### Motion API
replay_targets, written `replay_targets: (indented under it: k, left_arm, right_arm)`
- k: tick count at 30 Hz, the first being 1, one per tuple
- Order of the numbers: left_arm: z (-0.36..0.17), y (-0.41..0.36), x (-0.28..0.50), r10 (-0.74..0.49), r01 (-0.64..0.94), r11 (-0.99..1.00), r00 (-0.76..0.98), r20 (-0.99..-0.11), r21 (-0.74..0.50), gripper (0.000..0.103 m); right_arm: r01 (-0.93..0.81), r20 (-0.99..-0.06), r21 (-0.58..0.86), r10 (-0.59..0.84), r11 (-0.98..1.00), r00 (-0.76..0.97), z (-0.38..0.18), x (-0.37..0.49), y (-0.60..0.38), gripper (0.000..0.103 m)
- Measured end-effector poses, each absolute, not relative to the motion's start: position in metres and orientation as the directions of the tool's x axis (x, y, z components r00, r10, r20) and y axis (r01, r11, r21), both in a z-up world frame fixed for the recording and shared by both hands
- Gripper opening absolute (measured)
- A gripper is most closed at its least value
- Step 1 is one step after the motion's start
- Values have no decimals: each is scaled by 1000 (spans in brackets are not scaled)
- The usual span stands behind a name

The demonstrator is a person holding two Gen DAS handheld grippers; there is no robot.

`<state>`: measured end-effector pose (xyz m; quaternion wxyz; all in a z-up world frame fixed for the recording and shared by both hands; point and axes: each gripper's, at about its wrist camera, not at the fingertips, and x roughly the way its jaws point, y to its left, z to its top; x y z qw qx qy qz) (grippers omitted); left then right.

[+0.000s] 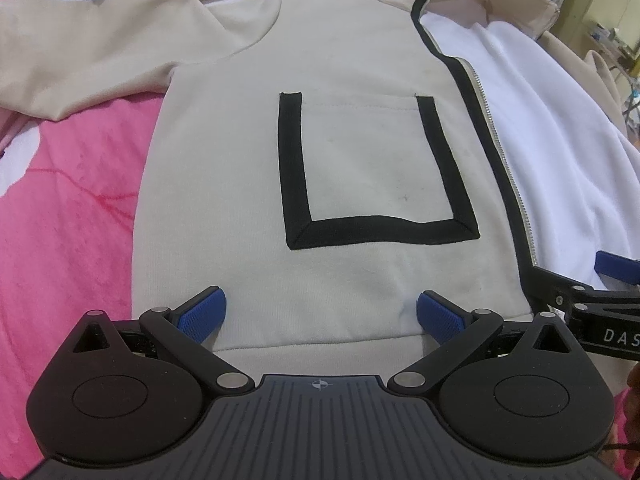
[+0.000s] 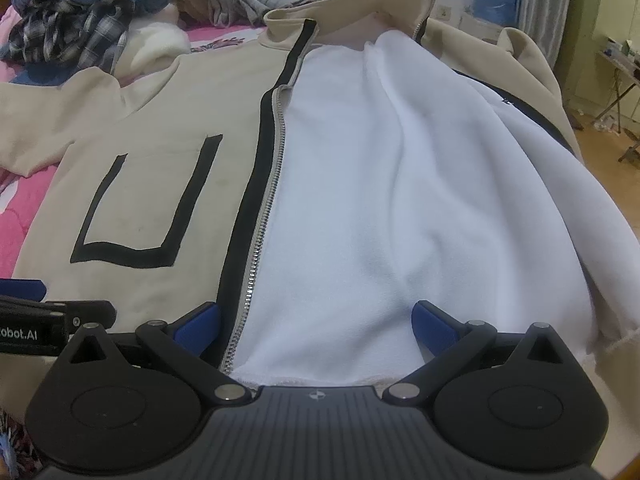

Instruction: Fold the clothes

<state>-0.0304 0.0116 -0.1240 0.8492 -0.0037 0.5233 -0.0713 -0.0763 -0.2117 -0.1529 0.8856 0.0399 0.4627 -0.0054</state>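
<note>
Beige zip-front jacket with black-trimmed patch pocket (image 1: 360, 152) and white fleece lining (image 2: 380, 200): spread flat on pink bedsheet (image 1: 72, 208), 1 front panel open. Left gripper (image 1: 320, 312): jaws wide, empty, over beige hem. Right gripper (image 2: 316, 320): wide, empty, spanning zipper (image 2: 260, 236) and lining.
</note>
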Motion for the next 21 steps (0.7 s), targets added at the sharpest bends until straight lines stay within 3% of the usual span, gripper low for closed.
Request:
replay_targets:
  k: [21]
  left_arm:
    - [-126,15,-25,-119,100,991,426,-897,-84,103]
  right_arm:
    - [45,-806,77,35,996,590,-155,-78,-214,103]
